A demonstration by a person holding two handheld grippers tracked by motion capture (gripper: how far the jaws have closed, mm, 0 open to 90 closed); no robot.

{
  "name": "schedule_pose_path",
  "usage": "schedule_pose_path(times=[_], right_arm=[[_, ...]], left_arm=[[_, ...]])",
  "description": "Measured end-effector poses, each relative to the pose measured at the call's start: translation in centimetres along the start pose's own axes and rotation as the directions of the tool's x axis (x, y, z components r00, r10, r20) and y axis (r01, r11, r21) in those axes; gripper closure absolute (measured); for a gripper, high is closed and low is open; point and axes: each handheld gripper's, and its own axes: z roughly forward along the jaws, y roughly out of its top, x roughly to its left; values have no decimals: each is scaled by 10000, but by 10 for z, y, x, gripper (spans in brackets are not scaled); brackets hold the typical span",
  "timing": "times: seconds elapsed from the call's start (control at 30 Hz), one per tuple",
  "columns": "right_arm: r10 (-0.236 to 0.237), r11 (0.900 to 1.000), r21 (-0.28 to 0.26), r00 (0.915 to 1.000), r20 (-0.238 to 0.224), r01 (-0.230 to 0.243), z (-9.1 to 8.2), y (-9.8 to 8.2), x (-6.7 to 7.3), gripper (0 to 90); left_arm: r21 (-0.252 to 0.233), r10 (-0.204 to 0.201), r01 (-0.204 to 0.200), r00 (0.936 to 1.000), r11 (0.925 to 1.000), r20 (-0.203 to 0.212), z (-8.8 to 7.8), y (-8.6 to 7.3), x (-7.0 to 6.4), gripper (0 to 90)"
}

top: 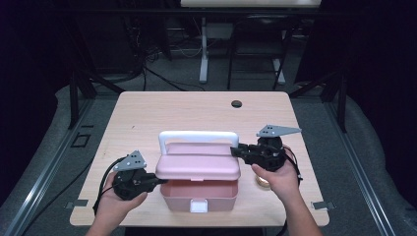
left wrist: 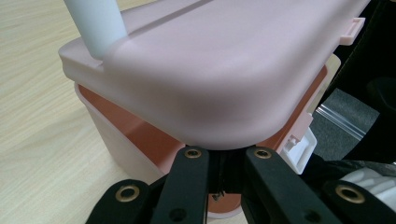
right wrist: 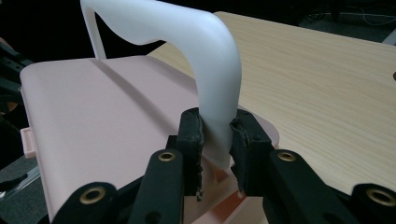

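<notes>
A: What is seen at the left?

B: The left tool point(top: 160, 181) is held low by the left hand point(top: 114, 200), level with the worktop point(top: 147, 110). Its jaws are squeezed tight on the left edge of the pink lid point(left wrist: 219, 70).

A: And the box?

B: The pink box point(top: 199, 196) is set near the front edge of the worktop, in the middle. The lid has been lifted a bit at the front, so the inside can be seen under it. The lid is not fully open yet.

A: And the right?

B: The right tool point(right wrist: 216, 154) is held level too, pointed left. The white handle point(right wrist: 210, 70) is pinched between its jaws, near the handle's right foot. By my guess, the lid is left to be swung all the way up.
</notes>
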Motion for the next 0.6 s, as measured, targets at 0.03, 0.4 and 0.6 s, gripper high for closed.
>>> schedule_pose_path(times=[0.03, 0.4, 0.6], right_arm=[[1, 10000, -11, 10000, 28, -1, 0, 0, 0, 738], [108, 9987, -497, 9993, 370, -89, -15, -2, 1, 717], [148, 9971, -748, 9982, 589, -104, -24, -5, 2, 717]], left_arm=[[-2, 26, -26, 10000, 10000, -3, 0, 0, 0, 897], [-150, 62, -62, 10000, 9999, 10, -3, 8, 3, 896], [-301, 110, -110, 9999, 9995, 30, -4, 13, 5, 897]])
